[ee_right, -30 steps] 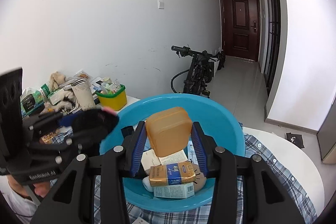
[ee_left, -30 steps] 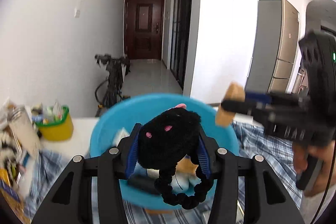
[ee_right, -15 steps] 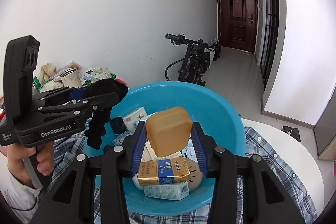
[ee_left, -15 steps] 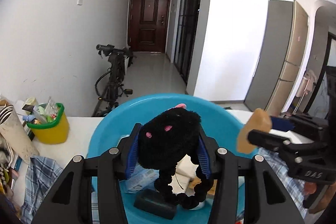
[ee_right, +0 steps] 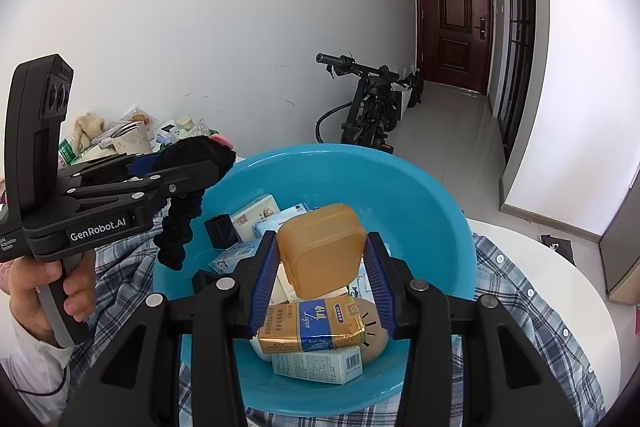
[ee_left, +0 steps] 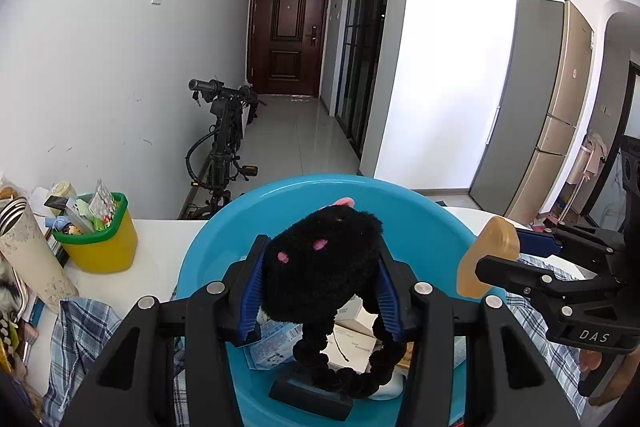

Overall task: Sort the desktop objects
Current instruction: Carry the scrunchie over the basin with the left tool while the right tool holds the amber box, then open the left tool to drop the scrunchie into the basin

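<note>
My left gripper [ee_left: 318, 291] is shut on a black furry hair tie [ee_left: 320, 275] with pink spots, held above the near part of a blue basin [ee_left: 420, 223]. My right gripper [ee_right: 320, 287] is shut on an orange plastic case [ee_right: 322, 251], held over the same blue basin [ee_right: 400, 187]. The basin holds several small boxes, among them a gold and blue pack [ee_right: 312, 325] and a pale green box [ee_right: 316, 365]. Each gripper shows in the other's view: the right gripper [ee_left: 496, 259] with the orange case at the basin's right rim, the left gripper [ee_right: 200, 171] with the hair tie at its left rim.
The basin stands on a plaid shirt [ee_right: 520, 307] on a white round table [ee_right: 540, 251]. A yellow and green pot [ee_left: 98, 235] full of small items and a patterned cup [ee_left: 28, 251] stand at the left. A bicycle [ee_left: 224, 135] leans by the wall behind.
Both grippers have shifted over the basin with their loads still held. The right gripper has moved lower and further right in the left wrist view.
</note>
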A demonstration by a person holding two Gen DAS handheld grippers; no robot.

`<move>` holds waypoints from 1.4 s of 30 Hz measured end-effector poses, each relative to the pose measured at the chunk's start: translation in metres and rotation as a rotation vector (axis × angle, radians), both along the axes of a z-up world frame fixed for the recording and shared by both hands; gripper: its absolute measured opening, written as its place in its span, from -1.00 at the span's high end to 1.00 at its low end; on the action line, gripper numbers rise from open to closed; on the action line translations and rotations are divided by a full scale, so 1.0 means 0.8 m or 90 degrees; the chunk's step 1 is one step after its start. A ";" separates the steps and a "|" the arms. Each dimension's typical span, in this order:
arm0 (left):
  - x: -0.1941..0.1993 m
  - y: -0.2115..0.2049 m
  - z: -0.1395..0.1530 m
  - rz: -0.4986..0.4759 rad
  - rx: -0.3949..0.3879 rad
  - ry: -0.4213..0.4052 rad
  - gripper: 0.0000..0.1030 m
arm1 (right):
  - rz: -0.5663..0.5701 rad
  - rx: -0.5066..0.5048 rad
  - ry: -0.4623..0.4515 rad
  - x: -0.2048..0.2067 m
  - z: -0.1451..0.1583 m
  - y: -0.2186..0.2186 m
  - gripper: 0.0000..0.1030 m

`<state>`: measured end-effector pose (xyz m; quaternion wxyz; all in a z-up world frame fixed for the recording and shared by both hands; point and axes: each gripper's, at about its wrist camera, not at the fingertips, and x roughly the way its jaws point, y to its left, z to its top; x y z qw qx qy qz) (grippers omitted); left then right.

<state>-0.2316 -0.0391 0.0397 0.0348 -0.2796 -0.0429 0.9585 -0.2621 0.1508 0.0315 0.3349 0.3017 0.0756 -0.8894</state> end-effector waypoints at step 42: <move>0.004 0.015 0.003 0.044 -0.080 -0.010 -1.00 | 0.012 -0.004 0.009 0.007 0.004 -0.011 0.18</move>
